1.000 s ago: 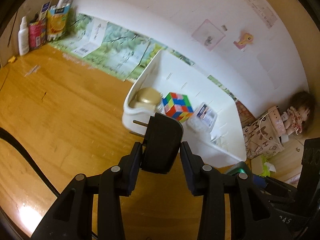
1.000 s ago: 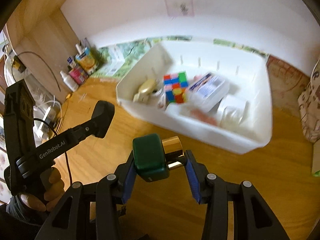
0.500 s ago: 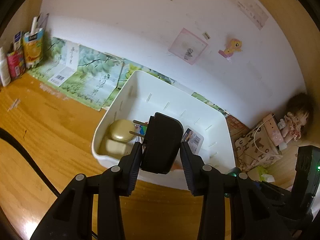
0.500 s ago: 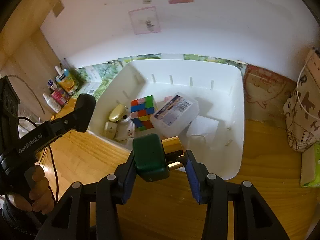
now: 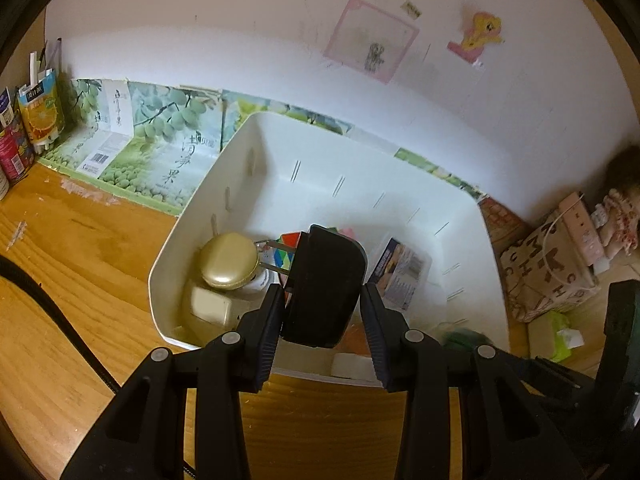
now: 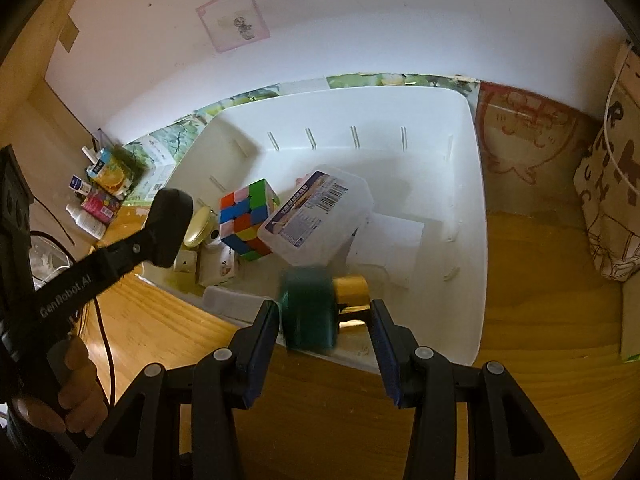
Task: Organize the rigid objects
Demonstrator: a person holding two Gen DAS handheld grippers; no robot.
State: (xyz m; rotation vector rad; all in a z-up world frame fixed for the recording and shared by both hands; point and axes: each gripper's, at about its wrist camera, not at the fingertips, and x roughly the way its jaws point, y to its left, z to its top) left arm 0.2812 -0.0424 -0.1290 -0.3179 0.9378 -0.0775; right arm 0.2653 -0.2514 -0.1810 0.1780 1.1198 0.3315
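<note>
bin is the drop target. left tongs pinch black plug adapter over its 7 o'clock corner; right tongs pinch green-and-gold bottle sideways above the 6 o'clock rim, clear of cube.

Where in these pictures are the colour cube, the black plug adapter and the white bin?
colour cube (image 6: 247, 220): right wrist view, its front face.
black plug adapter (image 5: 326, 286): left wrist view, its black body.
white bin (image 6: 478, 216): right wrist view, its right wall.
</note>
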